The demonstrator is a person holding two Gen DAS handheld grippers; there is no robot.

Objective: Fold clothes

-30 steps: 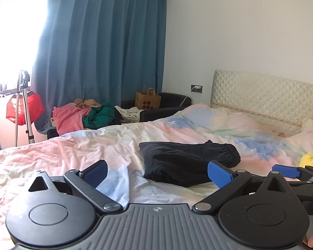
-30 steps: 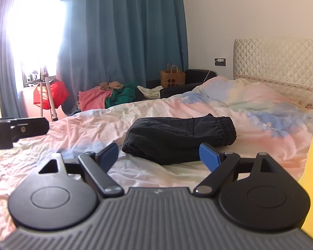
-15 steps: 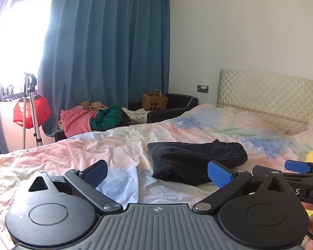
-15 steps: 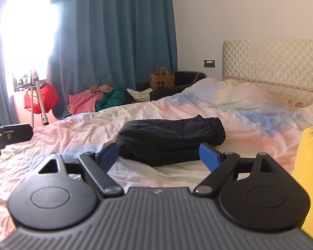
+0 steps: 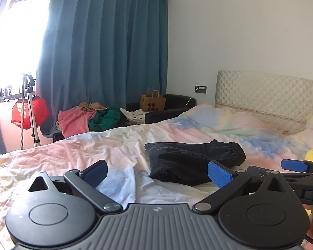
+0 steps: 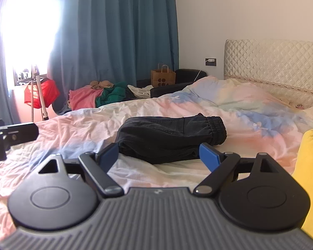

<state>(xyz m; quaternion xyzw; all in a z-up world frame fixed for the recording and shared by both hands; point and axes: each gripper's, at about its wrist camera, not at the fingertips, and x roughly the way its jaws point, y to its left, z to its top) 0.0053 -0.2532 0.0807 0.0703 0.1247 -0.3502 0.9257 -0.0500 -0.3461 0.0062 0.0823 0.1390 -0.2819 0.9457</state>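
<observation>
Black trousers lie folded in a bundle near the middle of the bed, elastic cuff toward the headboard. Right gripper hovers just short of them w/ blue fingers spread wide, nothing between. Left gripper also spread wide & empty, over the sheet a bit left of the trousers. Yellow cloth at the bed's right edge. Beyond the far edge: clothes pile on a dark bench, paper bag, blue curtain, red bag by the window
</observation>
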